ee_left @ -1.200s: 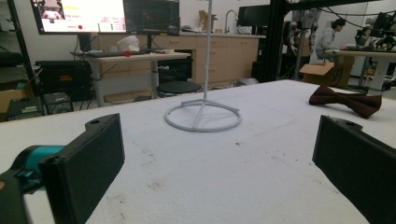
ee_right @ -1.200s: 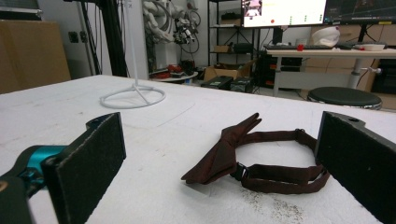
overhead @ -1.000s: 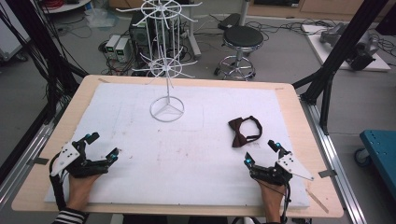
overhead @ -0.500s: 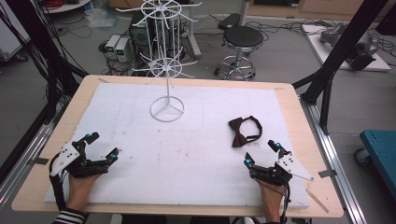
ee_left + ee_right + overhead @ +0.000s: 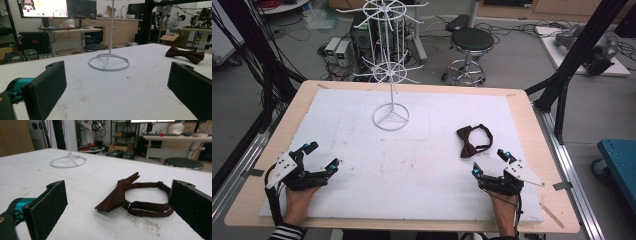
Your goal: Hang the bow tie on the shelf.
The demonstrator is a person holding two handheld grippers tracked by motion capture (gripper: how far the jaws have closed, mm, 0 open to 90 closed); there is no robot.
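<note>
Right gripper (image 5: 491,169) rests jaws spread, empty; left gripper (image 5: 322,155) likewise. Bow tie (image 5: 120,193) lies flat just ahead of my right jaws, rack (image 5: 390,116) well beyond. I'd pinch the knot, not the strap.

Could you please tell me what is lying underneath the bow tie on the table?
The bow tie lies flat on the white foam mat, its strap looped beside it. Whatever is directly under the fabric is covered.
</note>
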